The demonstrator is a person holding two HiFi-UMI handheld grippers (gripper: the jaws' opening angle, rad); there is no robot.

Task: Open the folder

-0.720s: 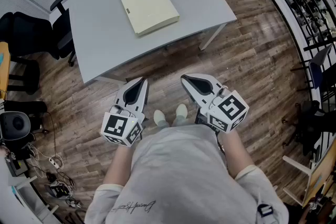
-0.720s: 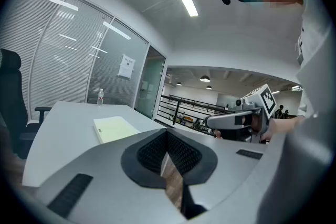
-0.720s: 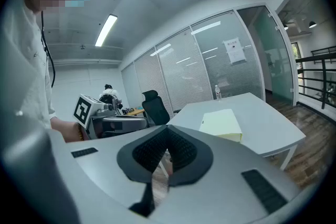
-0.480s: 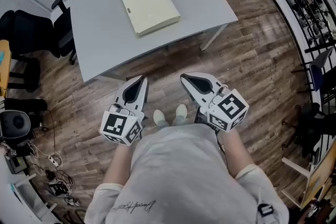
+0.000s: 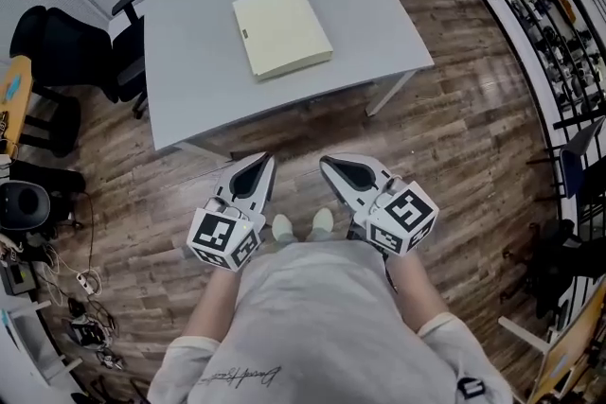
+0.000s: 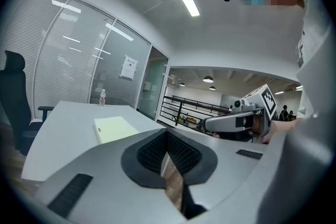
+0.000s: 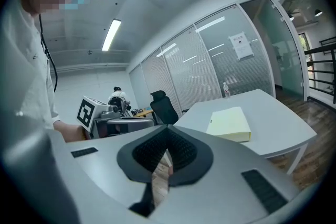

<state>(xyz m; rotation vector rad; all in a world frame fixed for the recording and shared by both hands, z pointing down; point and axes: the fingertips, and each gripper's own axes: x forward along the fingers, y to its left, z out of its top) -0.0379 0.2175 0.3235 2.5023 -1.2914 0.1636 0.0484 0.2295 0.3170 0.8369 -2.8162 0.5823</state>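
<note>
Head view, pale yellow folder point(image 5: 282, 30) lying closed and flat on the far grey surface point(image 5: 189, 61), well apart from left hand-held gripper point(image 5: 258, 164) and right hand-held gripper point(image 5: 333, 167), both near, jaws pressed together, gripping nothing, over the wooden floor point(image 5: 454, 109).

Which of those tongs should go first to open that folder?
Probably the right tongs: the folder seems to have its labelled spine on the left, so its free edge faces right. The left tongs are equally short of the table; both are shut.
</note>
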